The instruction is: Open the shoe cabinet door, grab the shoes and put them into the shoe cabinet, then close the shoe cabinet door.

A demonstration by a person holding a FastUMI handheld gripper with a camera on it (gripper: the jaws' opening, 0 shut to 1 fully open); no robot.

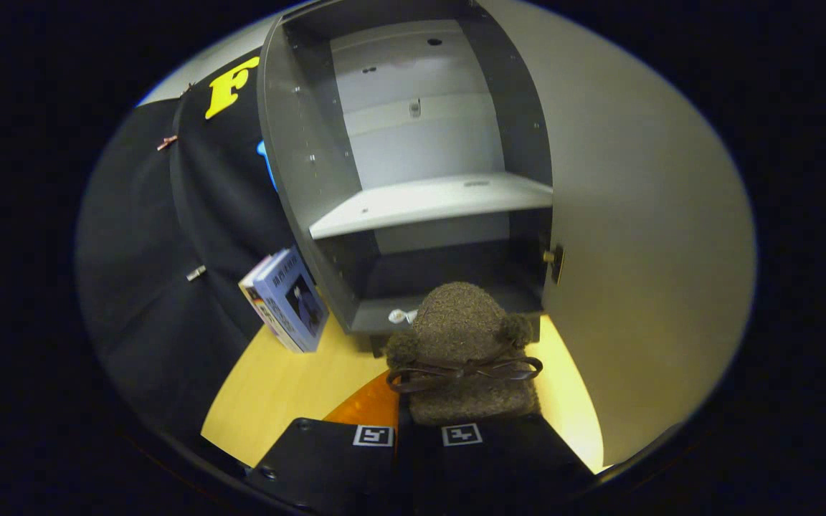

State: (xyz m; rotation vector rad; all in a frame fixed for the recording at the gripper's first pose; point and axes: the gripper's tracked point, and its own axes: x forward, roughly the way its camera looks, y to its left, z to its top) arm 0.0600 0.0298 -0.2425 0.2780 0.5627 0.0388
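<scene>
Nearest the lens, the gripper has its two fingers drawn close together, each carrying a square marker tag on its top face, with only a thin dark slit between them. Held at their tips is a fuzzy brown slipper, a woolly shoe with a rounded toe that points away toward the cabinet. A dark ribbon bow is tied across its top, and a small pompom sits on each side. The slipper's heel end sits right at the fingertips and mostly over the right finger; whether both fingers press on it cannot be told from here, because the contact is hidden under the shoe.

Just beyond the slipper's toe stands the grey shoe cabinet, open at the front. Its cabinet door is swung wide to the right, showing a pale inner face and a small brass-coloured hinge fitting by the lower compartment. A light shelf splits the interior into an upper and a lower compartment. The toe is level with the dark lower compartment's front lip but has not gone inside. A small white object lies on that lip, just left of the toe.

Beneath everything is a yellow wooden tabletop, with an orange patch just left of the slipper. A blue-covered box leans against the cabinet's left outer wall.
</scene>
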